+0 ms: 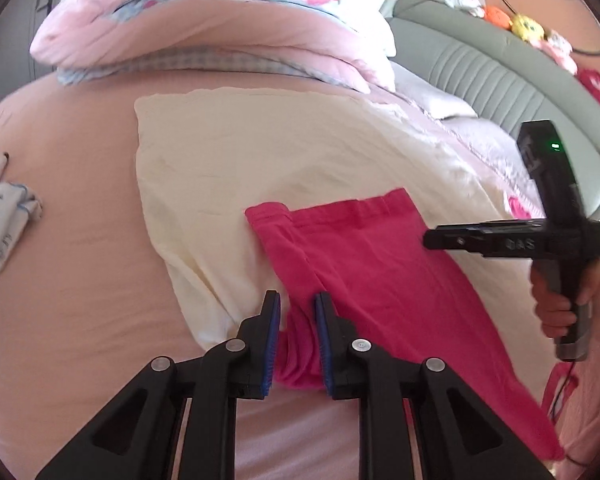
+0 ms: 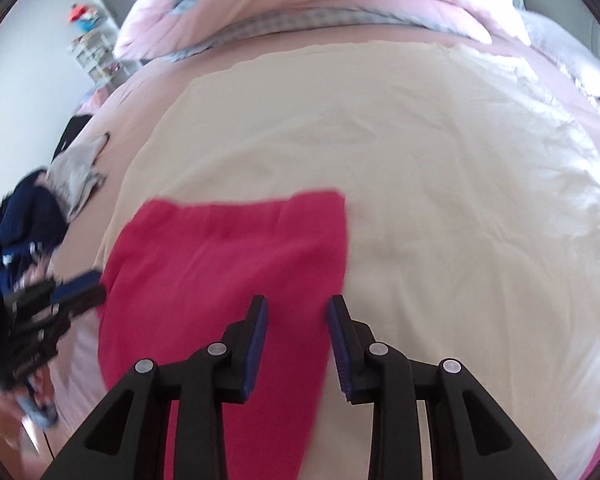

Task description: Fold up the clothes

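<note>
Your left gripper (image 1: pixel 297 312) pinches the pink garment's (image 1: pixel 364 264) bunched near edge on the cream sheet (image 1: pixel 228 152); your right gripper (image 2: pixel 298 316) hovers open above its far side (long axis running away from you).

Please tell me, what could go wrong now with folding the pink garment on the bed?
1. The left tongs pinch only a bunched edge of the pink garment; it may slip out or fold crooked.
2. The right tongs are open above the garment, holding nothing, so that side may drag.
3. The cream sheet beneath could be caught and lifted too.
</note>
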